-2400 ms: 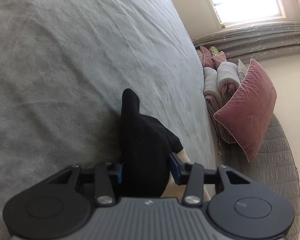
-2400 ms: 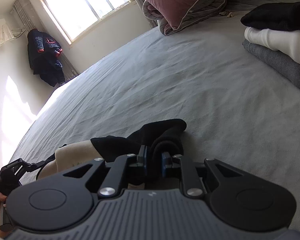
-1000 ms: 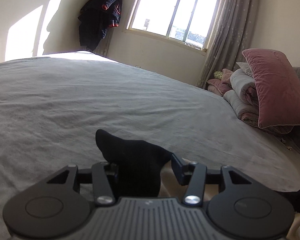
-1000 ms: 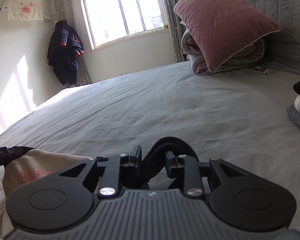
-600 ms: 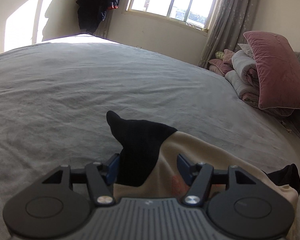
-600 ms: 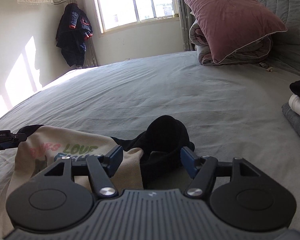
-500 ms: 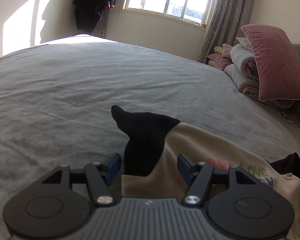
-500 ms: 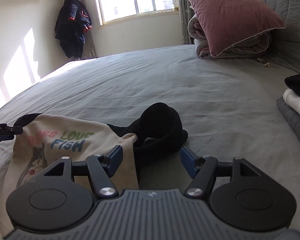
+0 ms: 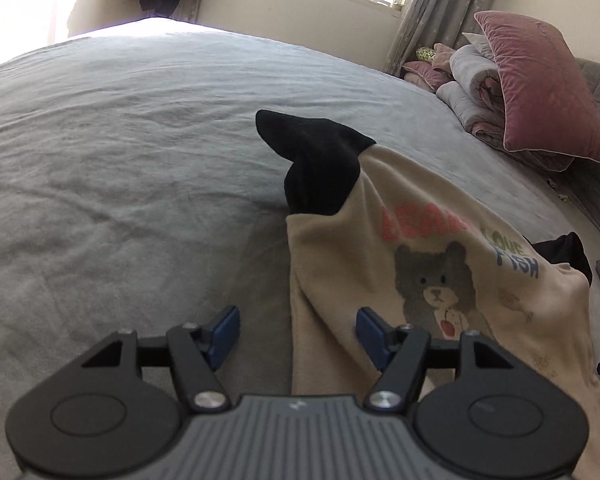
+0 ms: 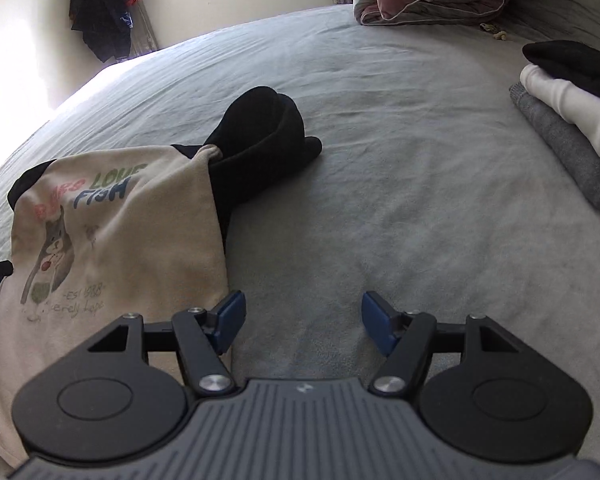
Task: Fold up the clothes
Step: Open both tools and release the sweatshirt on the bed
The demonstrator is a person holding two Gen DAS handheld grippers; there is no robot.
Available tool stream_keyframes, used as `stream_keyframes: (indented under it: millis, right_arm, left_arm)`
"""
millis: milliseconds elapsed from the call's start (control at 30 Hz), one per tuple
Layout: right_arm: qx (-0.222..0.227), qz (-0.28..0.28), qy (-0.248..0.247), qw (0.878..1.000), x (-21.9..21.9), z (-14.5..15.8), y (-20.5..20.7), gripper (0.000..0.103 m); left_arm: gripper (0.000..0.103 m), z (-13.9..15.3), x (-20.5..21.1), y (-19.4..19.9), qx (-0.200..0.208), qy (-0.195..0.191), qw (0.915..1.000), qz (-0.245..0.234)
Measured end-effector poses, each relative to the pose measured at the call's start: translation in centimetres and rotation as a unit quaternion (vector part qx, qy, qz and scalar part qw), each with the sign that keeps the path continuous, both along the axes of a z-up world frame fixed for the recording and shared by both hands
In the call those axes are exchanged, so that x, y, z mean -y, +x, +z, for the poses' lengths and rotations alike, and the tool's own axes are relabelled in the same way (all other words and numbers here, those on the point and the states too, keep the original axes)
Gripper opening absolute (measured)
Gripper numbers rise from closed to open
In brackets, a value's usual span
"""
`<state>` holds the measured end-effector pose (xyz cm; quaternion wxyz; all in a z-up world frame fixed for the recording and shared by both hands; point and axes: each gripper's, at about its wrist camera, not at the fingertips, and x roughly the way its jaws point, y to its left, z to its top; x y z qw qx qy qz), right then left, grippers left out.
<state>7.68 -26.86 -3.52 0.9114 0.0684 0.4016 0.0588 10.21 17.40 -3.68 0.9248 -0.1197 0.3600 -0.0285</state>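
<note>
On the grey bed (image 9: 120,152), both my tongs hang just above the sheet with nothing in them. Left tongs (image 9: 296,334) are spread wide, blue pads (image 9: 224,330) well apart; the left edge of the beige sweatshirt (image 9: 440,288) runs up between the two pads, touching neither as far as I can see. The shirt lies flat, print side up: bear graphic, coloured lettering reading LOVE FISH. Its black left sleeve (image 9: 316,164) is bunched ahead of the left tongs, pointing away from me. Right tongs (image 10: 303,322) are equally wide apart, with only bare sheet between the pads. From that view the sweatshirt (image 10: 112,240) sits ahead and to the left of the right tongs, its lower right corner just beside the left pad; can't tell if it touches. The black right sleeve (image 10: 260,140) is crumpled in a heap ahead of the right tongs, slightly left of centre, at the shirt's top right corner. A bit of the left tongs shows at the far left edge of the right view. Far right of the right tongs: a stack of folded clothes (image 10: 568,112), grey at the bottom, white in the middle, black on top. Ahead and right of both: pink pillow (image 9: 540,92) on rolled bedding. Dark jacket (image 10: 104,12) hangs on the far wall by the window.
</note>
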Motion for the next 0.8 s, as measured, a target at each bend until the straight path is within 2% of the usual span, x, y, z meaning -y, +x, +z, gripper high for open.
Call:
stream_keyframes:
  millis: [167, 233, 500, 667, 800]
  right_arm:
    - [-0.016, 0.017, -0.037, 0.999, -1.0, -0.4, 0.3, 0.071]
    - [-0.020, 0.018, -0.041, 0.999, -1.1, -0.4, 0.4, 0.071]
    - [-0.074, 0.024, -0.057, 0.995, -1.8, 0.4, -1.5, 0.071]
    - [-0.100, 0.035, -0.048, 0.993, -1.5, 1.1, -3.5, 0.071]
    - [-0.107, 0.044, -0.037, 0.993, -1.0, 1.8, -5.2, 0.071]
  left_arm:
    - [0.066, -0.8, 1.0, -0.8, 0.013, 0.035, 0.9993, -0.006]
    - [0.066, -0.6, 1.3, -0.8, 0.006, 0.039, 0.9992, -0.001]
    - [0.066, 0.4, 0.4, -2.3, -0.070, -0.026, 0.9968, 0.029]
    - [0.066, 0.7, 0.8, -4.5, -0.110, -0.023, 0.9937, 0.007]
    - [0.066, 0.6, 0.7, -6.6, -0.123, -0.034, 0.9917, -0.007]
